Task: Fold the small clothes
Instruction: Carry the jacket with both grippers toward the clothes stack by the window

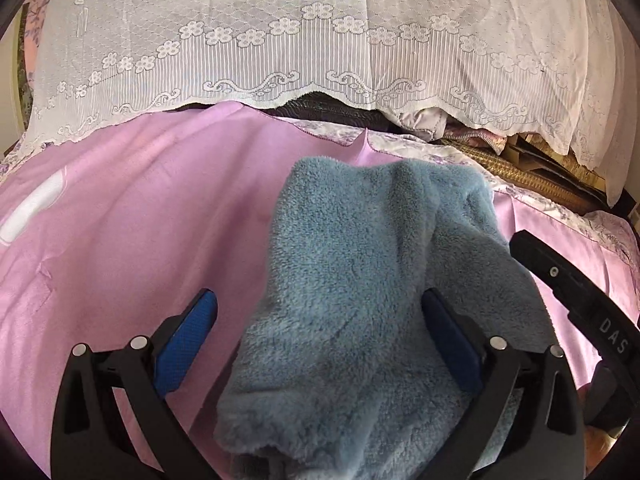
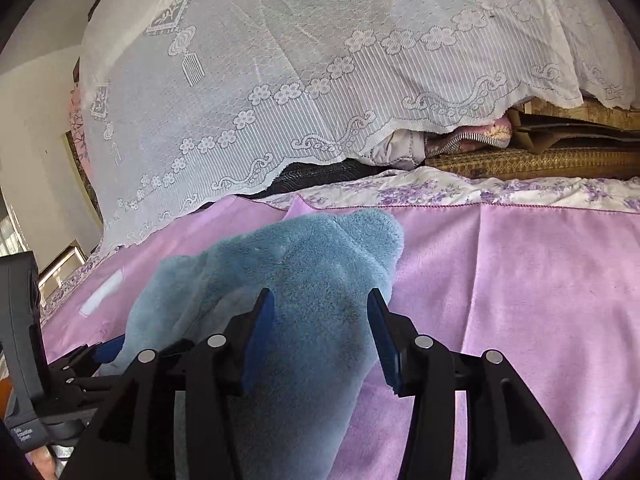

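Note:
A fluffy blue fleece garment point(image 1: 360, 260) point(image 2: 300, 248) lies bunched on a pink sheet point(image 1: 140, 220) point(image 2: 520, 280). In the left wrist view my left gripper point(image 1: 319, 294) stands wide open around the garment's near end. Its left pad point(image 1: 192, 340) is clear of the fleece and its right pad point(image 1: 448, 336) sits against it. In the right wrist view my right gripper point(image 2: 320, 294) straddles the other end, jaws apart, the fleece loose between the blue pads point(image 2: 260, 332). The right gripper's black body point(image 1: 580, 300) shows at the left view's right edge.
A white lace cover point(image 1: 320, 40) point(image 2: 320, 60) hangs over a pile behind the sheet. Under its hem show folded fabrics point(image 2: 472, 136), a woven mat point(image 2: 540, 162) and cardboard. A floral bedsheet point(image 2: 440, 188) borders the pink sheet's far edge. A white label point(image 1: 28, 208) marks the sheet's left.

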Motion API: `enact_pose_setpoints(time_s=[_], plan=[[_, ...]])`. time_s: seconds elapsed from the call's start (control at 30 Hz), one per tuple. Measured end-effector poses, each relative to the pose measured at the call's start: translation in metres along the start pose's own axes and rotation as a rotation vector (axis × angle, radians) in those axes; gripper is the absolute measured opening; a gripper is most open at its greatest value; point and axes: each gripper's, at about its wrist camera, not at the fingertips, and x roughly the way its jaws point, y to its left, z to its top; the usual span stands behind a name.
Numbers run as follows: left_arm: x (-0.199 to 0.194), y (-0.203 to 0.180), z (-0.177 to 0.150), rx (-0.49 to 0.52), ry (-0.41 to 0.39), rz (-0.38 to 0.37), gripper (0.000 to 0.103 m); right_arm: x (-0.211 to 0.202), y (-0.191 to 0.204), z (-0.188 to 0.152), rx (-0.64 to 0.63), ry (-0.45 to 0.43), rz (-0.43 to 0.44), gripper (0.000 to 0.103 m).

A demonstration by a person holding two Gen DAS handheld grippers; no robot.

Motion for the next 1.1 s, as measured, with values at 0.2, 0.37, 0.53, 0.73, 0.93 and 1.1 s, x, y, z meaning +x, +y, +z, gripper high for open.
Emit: enact_pose_setpoints(time_s=[0.2, 0.37, 0.53, 0.73, 0.93, 1.1], plan=[[-0.014, 0.019, -0.005, -0.053, 0.025, -0.022, 0.099, -0.025, 0.013, -0.009, -0.048, 0.040, 0.017, 0.050], [0.025, 0.041, -0.017, -0.196, 0.212, -0.245, 0.099, -0.006, -0.019, -0.030, 0.117, 0.198, 0.056, 0.077], [0.030, 0.035, -0.025, -0.162, 0.219, -0.240, 0.099, 0.002, -0.035, -0.044, 0.233, 0.240, 0.121, 0.083], [0.026, 0.051, -0.022, -0.244, 0.244, -0.340, 0.099, -0.006, -0.049, -0.046, 0.351, 0.249, 0.210, 0.092], [0.031, 0.067, -0.022, -0.331, 0.302, -0.487, 0.098, -0.002, -0.063, -0.046, 0.449, 0.278, 0.284, 0.092], [0.031, 0.064, -0.021, -0.329, 0.312, -0.539, 0.098, 0.010, -0.053, -0.044, 0.444, 0.306, 0.320, 0.093]])
